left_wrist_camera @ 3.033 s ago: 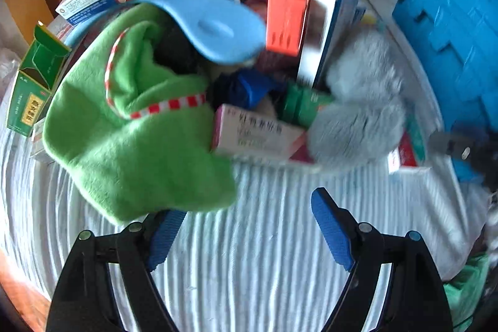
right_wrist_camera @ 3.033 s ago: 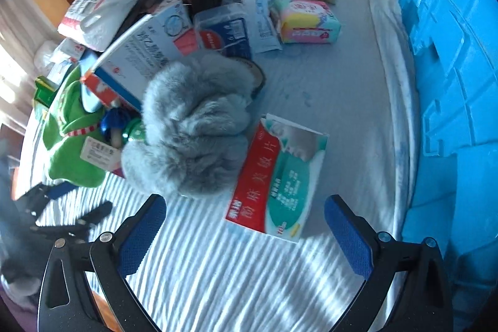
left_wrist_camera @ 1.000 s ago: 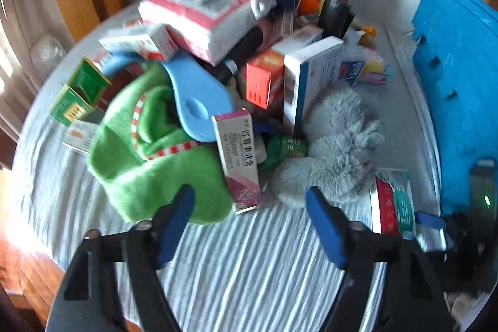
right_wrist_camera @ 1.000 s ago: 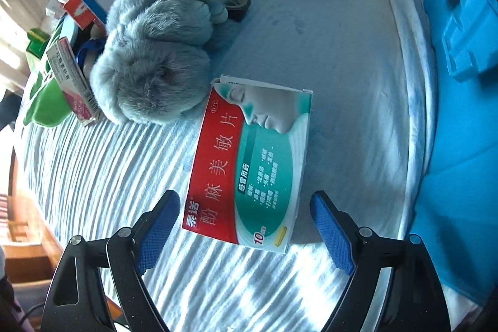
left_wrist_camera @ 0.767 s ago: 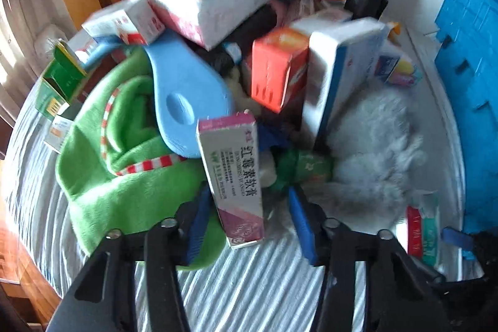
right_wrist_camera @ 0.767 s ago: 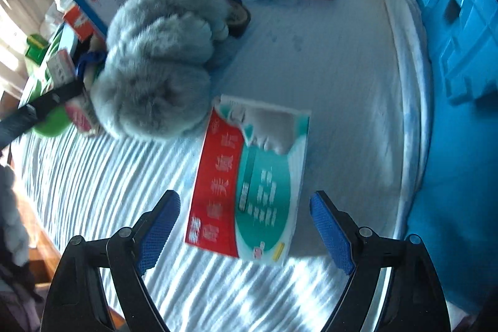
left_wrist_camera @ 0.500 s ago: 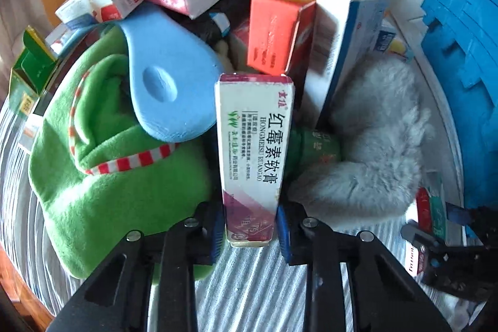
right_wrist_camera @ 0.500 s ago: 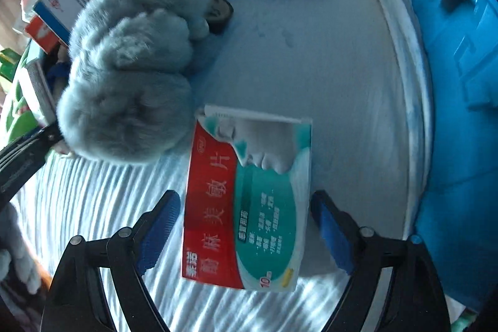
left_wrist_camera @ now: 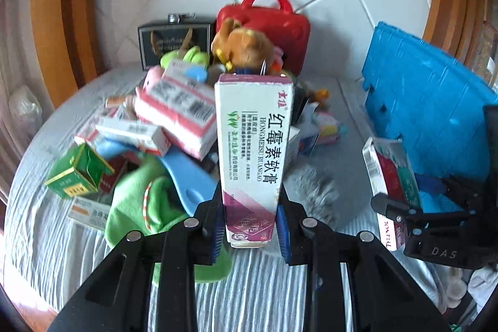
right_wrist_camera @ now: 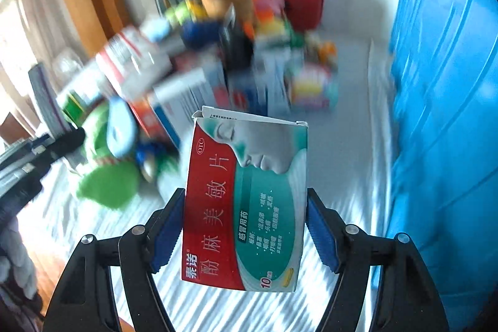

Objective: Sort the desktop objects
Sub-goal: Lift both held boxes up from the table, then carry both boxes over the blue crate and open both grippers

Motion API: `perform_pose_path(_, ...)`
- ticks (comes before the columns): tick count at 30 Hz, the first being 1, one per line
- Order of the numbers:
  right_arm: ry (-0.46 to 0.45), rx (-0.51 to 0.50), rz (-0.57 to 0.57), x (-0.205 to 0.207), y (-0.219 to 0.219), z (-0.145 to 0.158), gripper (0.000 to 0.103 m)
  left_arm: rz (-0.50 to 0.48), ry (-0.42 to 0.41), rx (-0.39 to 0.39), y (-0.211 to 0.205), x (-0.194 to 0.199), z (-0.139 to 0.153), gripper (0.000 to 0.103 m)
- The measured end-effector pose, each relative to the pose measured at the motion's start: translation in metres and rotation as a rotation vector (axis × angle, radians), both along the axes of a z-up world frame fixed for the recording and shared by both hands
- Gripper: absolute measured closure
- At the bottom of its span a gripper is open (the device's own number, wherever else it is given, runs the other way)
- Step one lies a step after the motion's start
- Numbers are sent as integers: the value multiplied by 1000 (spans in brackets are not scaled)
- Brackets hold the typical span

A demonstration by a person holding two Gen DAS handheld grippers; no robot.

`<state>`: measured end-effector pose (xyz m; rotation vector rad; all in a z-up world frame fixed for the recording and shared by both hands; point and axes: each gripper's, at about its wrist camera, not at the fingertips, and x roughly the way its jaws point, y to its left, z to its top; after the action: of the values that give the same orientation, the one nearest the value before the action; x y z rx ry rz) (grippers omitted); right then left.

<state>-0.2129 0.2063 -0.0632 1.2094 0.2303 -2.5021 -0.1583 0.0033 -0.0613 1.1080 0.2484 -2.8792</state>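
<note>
The left gripper (left_wrist_camera: 250,223) pinches a tall white-and-magenta ointment carton (left_wrist_camera: 252,151) by its lower end, the blue pads pressed against both narrow sides, so that the carton stands upright in the centre of the left wrist view, clear of the striped white worktop (left_wrist_camera: 56,238) below. The right gripper (right_wrist_camera: 244,226) clamps a red-and-teal cold-tablet box (right_wrist_camera: 246,204) across its width (a face in profile is printed near its open top flap), and this box too is raised off the cloth, filling the lower centre of the right wrist view. In the left view the same box shows at the right edge of the frame, held edge-on in the other black gripper. Behind the ointment carton lies the heap: a green plush cloth with red-and-white trim (left_wrist_camera: 140,207) at lower left, a light blue plastic piece (left_wrist_camera: 186,179) just beside it, a small green carton (left_wrist_camera: 77,173) at left, a pink-and-white pack (left_wrist_camera: 177,114) above, a grey furry item (left_wrist_camera: 314,189) to the right of the carton, a brown plush toy (left_wrist_camera: 246,49) and a red case with a handle (left_wrist_camera: 274,24) at the top. A blue crate (left_wrist_camera: 429,117) stands at the right.
</note>
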Motion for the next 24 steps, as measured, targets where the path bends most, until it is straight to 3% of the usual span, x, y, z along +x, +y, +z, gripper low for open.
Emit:
perform_pose_path(8,303,-33,-18,35,25,103,29,-86,164,-51,43,-5,72,75)
perform_pose_path(12,442,-43,-98,51,63,150,29,-164,246,-62,83,-7,109,75)
perform_pose_path(18,511,12,-245,48,151,194,29,-312,334,-91,173,-24,161,75)
perform_pose_path(24,463,131,-344,16,241,210,29,-447,314,-127,278,-58,191,75)
